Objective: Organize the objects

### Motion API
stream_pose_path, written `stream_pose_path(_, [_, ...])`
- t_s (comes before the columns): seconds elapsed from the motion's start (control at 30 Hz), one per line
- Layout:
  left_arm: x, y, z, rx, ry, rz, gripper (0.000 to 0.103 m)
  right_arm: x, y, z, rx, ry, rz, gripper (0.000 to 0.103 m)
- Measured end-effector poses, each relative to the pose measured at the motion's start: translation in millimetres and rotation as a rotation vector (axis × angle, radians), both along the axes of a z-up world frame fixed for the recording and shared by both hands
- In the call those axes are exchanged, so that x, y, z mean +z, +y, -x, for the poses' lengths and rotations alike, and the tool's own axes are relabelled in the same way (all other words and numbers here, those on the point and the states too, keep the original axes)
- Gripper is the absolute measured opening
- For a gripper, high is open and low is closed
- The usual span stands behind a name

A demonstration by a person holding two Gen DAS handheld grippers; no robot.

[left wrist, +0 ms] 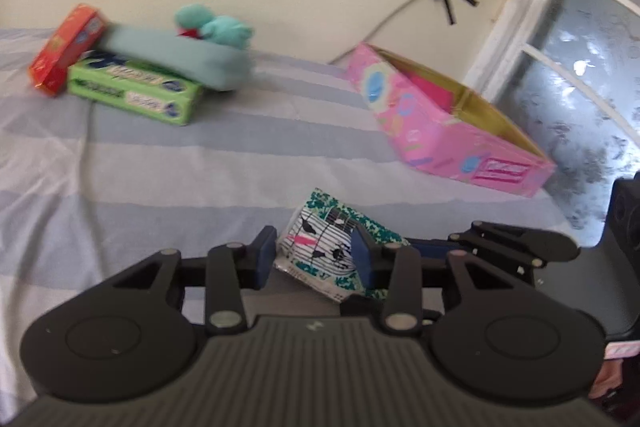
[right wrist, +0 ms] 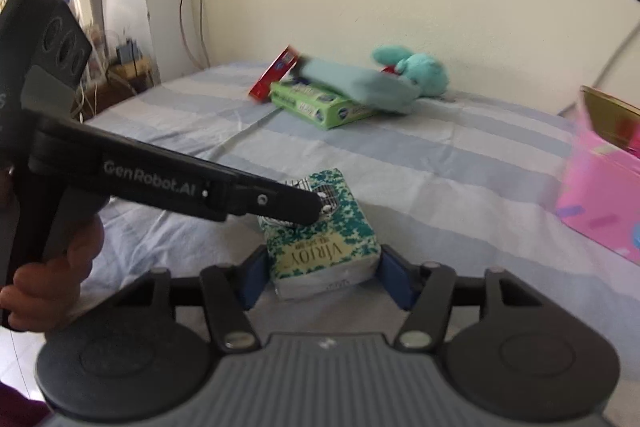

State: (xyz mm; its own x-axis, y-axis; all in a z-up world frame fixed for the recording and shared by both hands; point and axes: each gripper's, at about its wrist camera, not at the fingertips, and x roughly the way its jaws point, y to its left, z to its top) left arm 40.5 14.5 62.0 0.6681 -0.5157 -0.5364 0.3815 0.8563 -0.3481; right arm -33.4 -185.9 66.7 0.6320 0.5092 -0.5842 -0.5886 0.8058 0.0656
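Note:
A small tissue pack (left wrist: 316, 239) with a green floral and striped wrapper lies on the striped bedsheet (left wrist: 200, 167). My left gripper (left wrist: 314, 253) is shut on it, with a blue pad pressed on each side. In the right wrist view the same pack (right wrist: 320, 247) sits between the blue pads of my right gripper (right wrist: 324, 269), which touch both of its sides. The left gripper's black finger (right wrist: 288, 205) comes in from the left over the pack's far end. An open pink box (left wrist: 440, 143) stands at the right.
At the back by the wall a red box (left wrist: 64, 47), a green box (left wrist: 132, 91), a pale teal flat item (left wrist: 180, 55) and a teal plush toy (left wrist: 216, 27) are piled together. A person's hand (right wrist: 60, 275) holds the left gripper's handle. A window (left wrist: 580, 67) lies behind the pink box.

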Motion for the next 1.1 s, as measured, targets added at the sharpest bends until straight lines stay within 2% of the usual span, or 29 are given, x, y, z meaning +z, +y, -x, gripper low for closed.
stream_pose_path(0.2, [28.6, -56.8, -20.5, -0.099, -0.054, 0.011, 0.043, 22.9, -47.7, 13.7, -0.131, -0.161, -0.014, 0.058])
stream_pose_path(0.3, [37.9, -94.4, -38.4, -0.178, -0.033, 0.027, 0.043, 33.7, -74.7, 10.9, -0.183, -0.202, -0.048, 0.055])
stream_pose_path(0.43, [54.9, -144.7, -56.3, -0.234, -0.081, -0.012, 0.043, 44.0, -102.8, -2.0, -0.284, -0.253, -0.028, 0.055])
stream_pose_path(0.57, [76.5, -178.7, -73.6, -0.271, -0.117, 0.013, 0.043, 58.5, -136.4, -11.1, -0.356, -0.314, -0.066, 0.055])
stream_pose_path(0.73, [96.7, -215.0, -93.9, -0.284, -0.182, 0.012, 0.043, 73.9, -161.7, -37.6, -0.403, -0.39, -0.075, 0.055])
stream_pose_path(0.9, [93.2, -238.2, -119.1, -0.273, -0.166, 0.004, 0.043, 70.0, -170.8, -67.3, -0.422, -0.412, -0.034, 0.055])
stream_pose_path(1.1, [80.2, -254.3, -141.9, -0.237, -0.135, -0.008, 0.044, 58.5, -176.3, -99.7, -0.426, -0.384, 0.019, 0.055])
